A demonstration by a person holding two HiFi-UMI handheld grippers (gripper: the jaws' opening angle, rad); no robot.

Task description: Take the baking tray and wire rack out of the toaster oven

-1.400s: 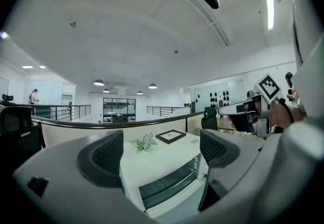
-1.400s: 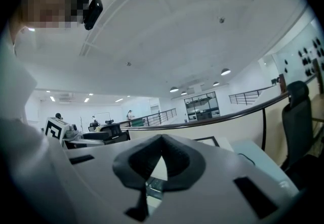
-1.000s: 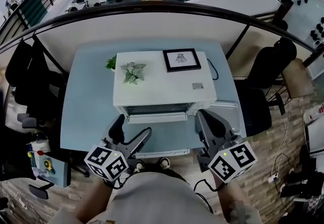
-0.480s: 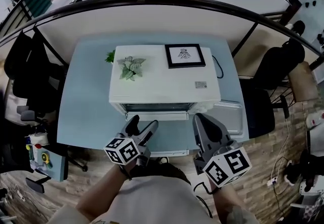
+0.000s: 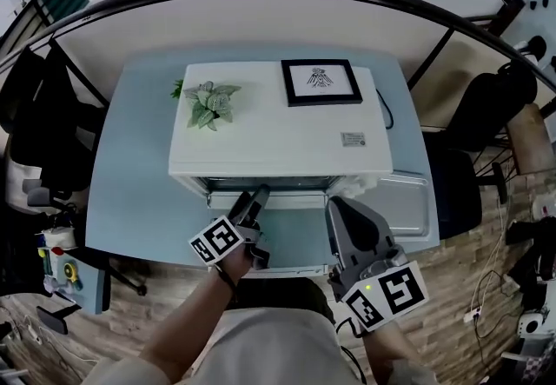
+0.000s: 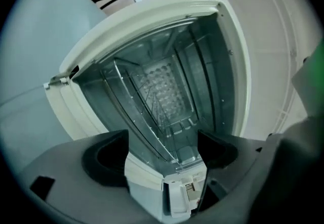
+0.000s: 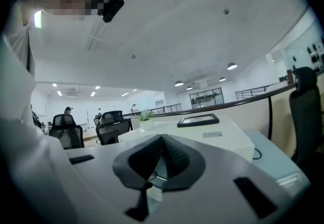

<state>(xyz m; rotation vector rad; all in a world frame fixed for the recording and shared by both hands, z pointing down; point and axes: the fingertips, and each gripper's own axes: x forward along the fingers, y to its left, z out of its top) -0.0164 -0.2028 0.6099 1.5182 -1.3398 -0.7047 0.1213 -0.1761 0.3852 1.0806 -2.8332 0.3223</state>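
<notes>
- The left tongs are released and rolled on their side. They face the open toaster oven on the desk with nothing pinched between them.
- The wire rack and baking tray sit inside the cavity, edge-on to us. We should set one jaw above and one below the nearer front edge.
- We reach in only as far as the lip, clench firmly, then draw straight out along the rails and over the lowered door.
- The right tongs are clenched on nothing near the oven's front. We judge they should open and steady the other side.
</notes>
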